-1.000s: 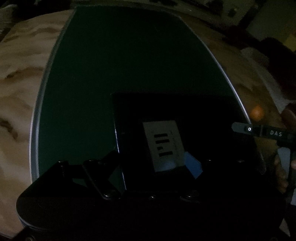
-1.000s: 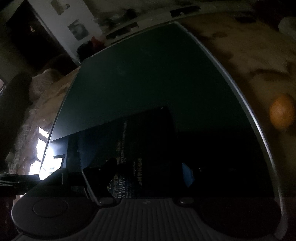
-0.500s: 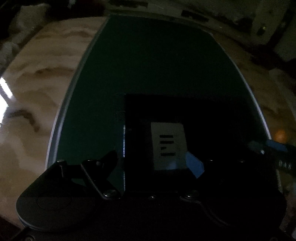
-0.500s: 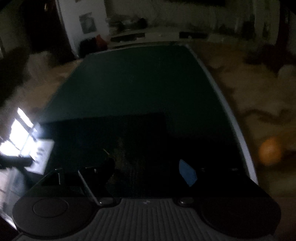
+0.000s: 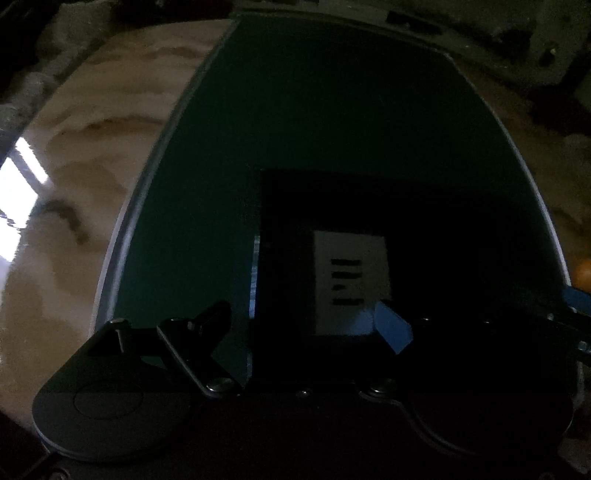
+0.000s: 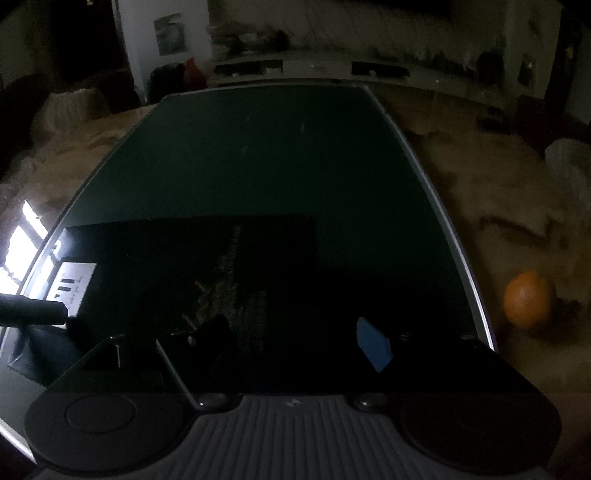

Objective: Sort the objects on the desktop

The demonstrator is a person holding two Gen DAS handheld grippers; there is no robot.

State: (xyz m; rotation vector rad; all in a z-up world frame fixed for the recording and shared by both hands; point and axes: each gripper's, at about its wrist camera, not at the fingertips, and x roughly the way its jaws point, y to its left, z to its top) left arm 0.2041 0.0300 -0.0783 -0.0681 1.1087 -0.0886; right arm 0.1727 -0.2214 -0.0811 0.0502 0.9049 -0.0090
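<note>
Both grippers over black book (image 5: 369,229) on green mat (image 5: 295,110).
L gripper (image 5: 306,325) & R gripper (image 6: 295,343) jaws apart, nothing held; orange (image 6: 530,299) on table (image 6: 498,177) right of mat.

A dark green mat (image 6: 266,162) with a pale edge lies on the counter (image 5: 92,155), whose top is a glossy, beige marbled surface with brown veins. A bright window glare (image 5: 18,192) reflects off the counter's left side. Beyond the mat's far end stands a white wall with a small poster (image 6: 169,34), and a long low shelf (image 6: 314,66) of blurred clutter
</note>
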